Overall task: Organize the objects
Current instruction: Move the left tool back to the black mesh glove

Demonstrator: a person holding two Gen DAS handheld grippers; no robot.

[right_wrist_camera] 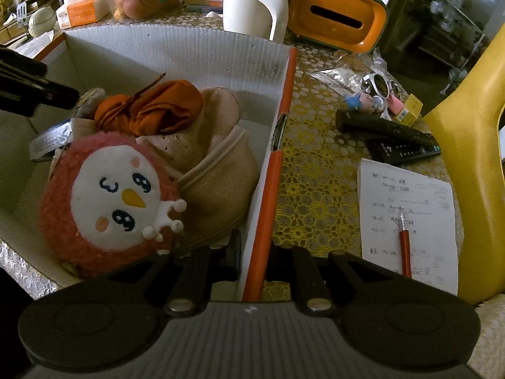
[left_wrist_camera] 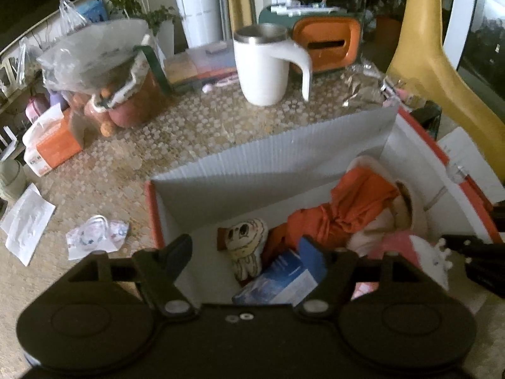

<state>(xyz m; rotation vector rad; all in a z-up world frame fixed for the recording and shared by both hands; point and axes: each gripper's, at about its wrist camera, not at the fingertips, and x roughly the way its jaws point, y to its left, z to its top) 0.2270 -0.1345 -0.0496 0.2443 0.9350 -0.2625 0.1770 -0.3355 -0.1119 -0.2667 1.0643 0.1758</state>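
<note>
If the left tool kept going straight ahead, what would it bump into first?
Probably the blue packet lying inside the box, right between the open left tool fingers. Depth is hard to judge.

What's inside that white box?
The box holds a pink penguin plush, beige slipper, orange cloth, blue carton. Anything beneath stays hidden.

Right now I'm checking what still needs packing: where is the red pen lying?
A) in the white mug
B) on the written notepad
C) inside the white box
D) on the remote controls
B: in the right wrist view the red pen lies on the written notepad, on the table to the right of the white box, nearer the camera than the remote controls.
</note>
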